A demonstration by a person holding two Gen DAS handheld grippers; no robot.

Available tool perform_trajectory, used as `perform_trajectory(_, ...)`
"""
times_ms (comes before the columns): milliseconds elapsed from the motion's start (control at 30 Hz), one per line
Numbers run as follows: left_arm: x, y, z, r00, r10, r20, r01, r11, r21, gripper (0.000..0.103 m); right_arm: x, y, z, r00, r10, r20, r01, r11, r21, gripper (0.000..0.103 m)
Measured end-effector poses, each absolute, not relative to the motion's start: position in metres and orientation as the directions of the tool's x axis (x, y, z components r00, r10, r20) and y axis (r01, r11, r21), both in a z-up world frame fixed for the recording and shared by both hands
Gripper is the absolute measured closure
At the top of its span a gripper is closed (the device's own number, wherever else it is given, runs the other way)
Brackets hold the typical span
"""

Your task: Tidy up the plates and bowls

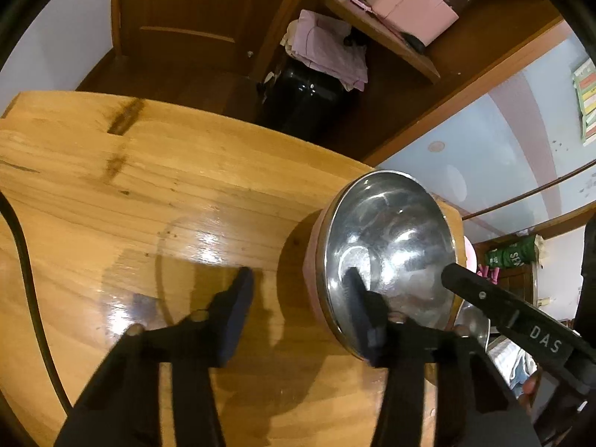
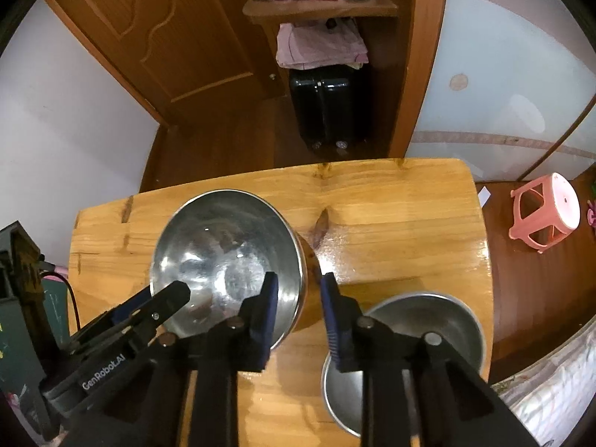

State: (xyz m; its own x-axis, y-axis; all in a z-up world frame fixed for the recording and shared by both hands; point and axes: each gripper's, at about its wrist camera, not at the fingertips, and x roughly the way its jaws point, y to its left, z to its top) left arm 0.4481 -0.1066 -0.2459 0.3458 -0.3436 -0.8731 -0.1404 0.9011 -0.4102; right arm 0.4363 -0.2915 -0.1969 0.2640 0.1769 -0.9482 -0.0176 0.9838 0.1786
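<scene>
1. Bowls: two steel bowls show on the wooden desk [image 2: 391,201]. The large bowl [image 2: 227,260] sits toward the desk's left side, and the small bowl [image 2: 421,335] sits at the near right corner, apart from the large one.
2. Outer wall of the large bowl shows pink in the left wrist view [image 1: 387,246]; its inside is bare metal.
3. Left tongs [image 1: 301,305]: jaws wide apart, holding nothing. One finger hangs inside the large bowl near its rim, and the other hangs over bare desk [image 1: 149,171] outside it.
4. Right tongs [image 2: 298,298]: jaws parted to a narrow gap, holding nothing. One finger lies over the large bowl's right rim, and the other lies over the small bowl's left edge.
5. Plates: none can be made out in either view.
6. Background, one of each: pink stool [image 2: 547,219] on the floor, black suitcase [image 2: 327,108] under a shelf, wooden door [image 2: 164,33].
</scene>
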Motion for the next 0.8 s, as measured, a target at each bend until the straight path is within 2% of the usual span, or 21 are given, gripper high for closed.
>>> perform_trajectory(133, 0.449, -0.107, -0.251, 0.342, -0.379, -0.86, -0.146, 0.882, -0.447, 0.072, 0.439, -0.289, -0.208, 0.242, 0.172, -0.955, -0.018, 0.985, 0.173, 0.094)
perform_trajectory(200, 0.449, -0.108, -0.25, 0.345, -0.403, -0.848, -0.131, 0.874, -0.469, 0.086, 0.439, -0.288, -0.21, 0.244, 0.172, -0.954, -0.016, 0.985, 0.173, 0.095)
perform_trajectory(500, 0.442, -0.109, -0.235, 0.312, -0.362, -0.878, -0.111, 0.904, -0.412, 0.091, 0.422, -0.279, -0.198, 0.25, 0.134, -0.959, -0.043, 0.991, 0.127, 0.096)
perform_trajectory(800, 0.381, -0.105, -0.185, 0.257, -0.333, -0.907, -0.046, 0.934, -0.356, 0.091, 0.365, -0.274, -0.157, 0.242, 0.169, -0.955, -0.052, 0.986, 0.161, 0.095)
